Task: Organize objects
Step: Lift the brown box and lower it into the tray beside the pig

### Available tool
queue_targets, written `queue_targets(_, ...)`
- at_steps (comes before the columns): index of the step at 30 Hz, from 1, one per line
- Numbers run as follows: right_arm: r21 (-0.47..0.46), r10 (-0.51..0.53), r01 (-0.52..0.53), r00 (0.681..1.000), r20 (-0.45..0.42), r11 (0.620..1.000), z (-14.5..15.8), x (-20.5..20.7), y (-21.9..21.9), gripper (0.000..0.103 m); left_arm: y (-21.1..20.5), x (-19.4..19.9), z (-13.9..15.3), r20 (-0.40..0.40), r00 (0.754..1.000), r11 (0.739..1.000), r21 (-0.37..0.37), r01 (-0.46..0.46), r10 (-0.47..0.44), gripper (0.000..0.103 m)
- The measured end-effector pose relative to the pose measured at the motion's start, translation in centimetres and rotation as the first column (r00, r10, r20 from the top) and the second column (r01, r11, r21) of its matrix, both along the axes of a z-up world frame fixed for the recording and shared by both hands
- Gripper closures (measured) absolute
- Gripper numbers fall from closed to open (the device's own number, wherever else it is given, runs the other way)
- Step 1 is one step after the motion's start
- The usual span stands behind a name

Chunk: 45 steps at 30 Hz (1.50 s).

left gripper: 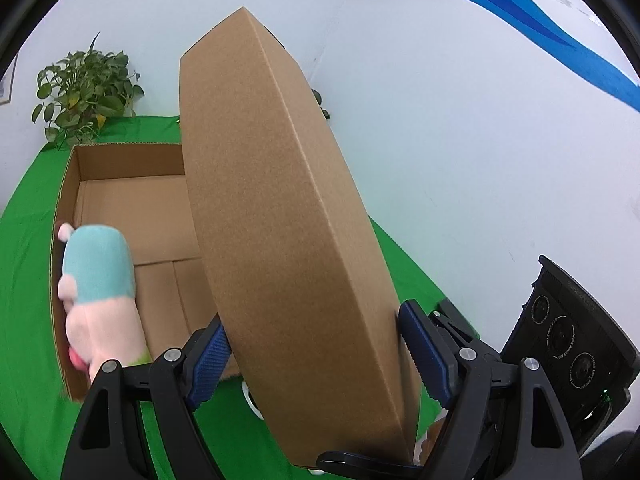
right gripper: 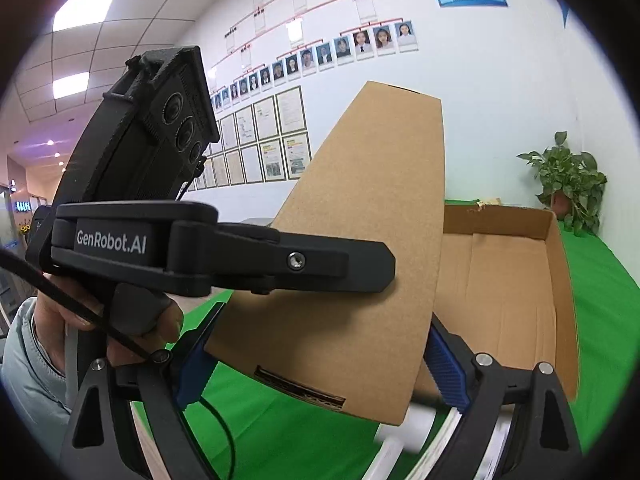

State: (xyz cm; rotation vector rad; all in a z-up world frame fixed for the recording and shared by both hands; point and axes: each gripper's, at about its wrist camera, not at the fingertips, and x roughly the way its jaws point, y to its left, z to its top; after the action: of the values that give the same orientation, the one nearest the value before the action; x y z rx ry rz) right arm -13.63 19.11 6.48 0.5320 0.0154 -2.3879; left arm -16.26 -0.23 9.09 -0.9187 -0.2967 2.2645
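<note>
One flat brown cardboard lid (left gripper: pixel 280 208), tilted, raised above one open brown cardboard box (left gripper: pixel 132 208); left gripper (left gripper: pixel 316 352) and right gripper (right gripper: pixel 320 364) fingers each clamp its edge. One pink-and-teal plush toy (left gripper: pixel 96 296) inside box. Green tabletop (left gripper: pixel 28 280).

A green-covered table (left gripper: pixel 24 248) carries an open cardboard box (left gripper: pixel 120 160) and a potted plant (left gripper: pixel 86 88).

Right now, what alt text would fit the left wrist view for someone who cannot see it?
The left gripper clamps a flat brown cardboard lid, raised and tilted over an open brown cardboard box on a green cloth. A pink and teal plush toy lies inside the box.
</note>
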Motion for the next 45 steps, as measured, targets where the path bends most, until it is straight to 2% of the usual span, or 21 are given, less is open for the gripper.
queue_targets(4,0.011,0.004,-0.004,0.999,0.046,1.0,0.1,-3.3,-1.2,0.013,-0.8,-3.4,1.1,0.031,0.999,1.0,-0.002,-0.015,0.015,0.024)
queue_targets(6,0.01,0.012,-0.013,0.996,0.083,1.0,-0.4,-4.7,-1.5,0.013,-1.3,-4.6,0.1,0.052,0.998,1.0,-0.005,-0.026,0.026,0.025)
queue_targets(9,0.017,0.014,-0.016,0.993,0.118,1.0,-1.9,-6.5,-2.2,0.013,-2.2,-6.5,-2.3,0.096,0.995,0.999,-0.004,-0.038,0.038,0.025)
queue_targets(15,0.017,0.011,-0.016,0.971,0.241,1.0,-6.1,-9.5,-3.1,0.013,-3.2,-9.1,-9.1,0.205,0.977,0.999,-0.021,-0.049,0.053,0.026)
queue_targets(21,0.003,0.013,-0.015,0.933,0.36,1.0,-10.3,-12.2,-3.5,0.013,-3.5,-10.5,-13.0,0.287,0.955,0.996,-0.045,-0.071,0.081,0.026)
queue_targets(23,-0.005,0.023,-0.023,0.92,0.39,1.0,-11.3,-12.7,-3.5,0.013,-3.5,-10.8,-13.9,0.292,0.952,0.995,-0.064,-0.077,0.093,0.026)
queue_targets(29,-0.022,0.043,-0.037,0.917,0.396,0.999,-11.3,-11.5,-4.0,0.013,-3.8,-10.9,-13.5,0.29,0.95,0.991,-0.091,-0.093,0.116,0.026)
queue_targets(33,-0.031,0.05,-0.041,0.914,0.403,0.999,-11.8,-12.1,-3.8,0.013,-4.1,-11.7,-14.7,0.293,0.947,0.987,-0.127,-0.098,0.131,0.026)
queue_targets(38,-0.023,0.018,-0.009,0.91,0.414,1.0,-11.8,-13.4,-3.7,0.014,-4.3,-10.5,-14.3,0.275,0.948,0.98,-0.157,-0.119,0.159,0.028)
queue_targets(45,0.049,-0.019,0.0,0.915,0.402,0.999,-11.6,-13.5,-3.9,0.015,-4.6,-10.1,-13.0,0.238,0.953,0.973,-0.173,-0.151,0.19,0.028)
